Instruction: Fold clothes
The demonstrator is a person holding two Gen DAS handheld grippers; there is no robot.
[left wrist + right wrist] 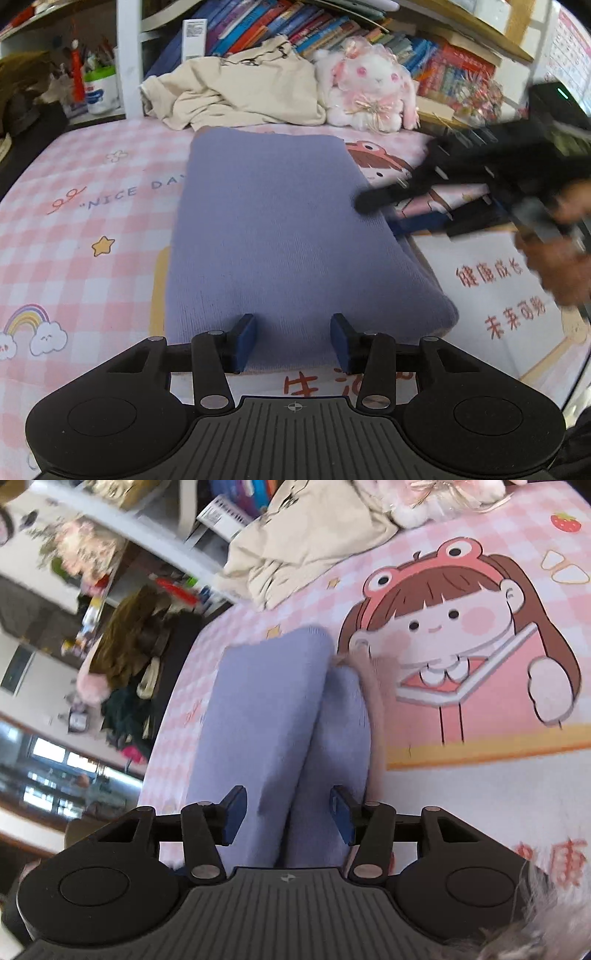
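A lilac knit garment (273, 229) lies folded into a long rectangle on the pink checked mat (92, 221). My left gripper (293, 341) hovers over the garment's near edge, its blue pads apart and pinching nothing. My right gripper (380, 214), blurred and held by a hand (554, 258), straddles the garment's right edge, one finger above the cloth. In the right wrist view the garment (258, 709) shows two stacked layers running between the parted pads of the right gripper (288, 814); the pads do not press on it.
A crumpled beige garment (240, 92) and a white plush rabbit (369, 88) sit at the mat's far edge, against shelves of books (295, 26). The mat (480, 794) carries a cartoon girl print to the right. Clutter and dark clothes (129, 657) lie beyond the left edge.
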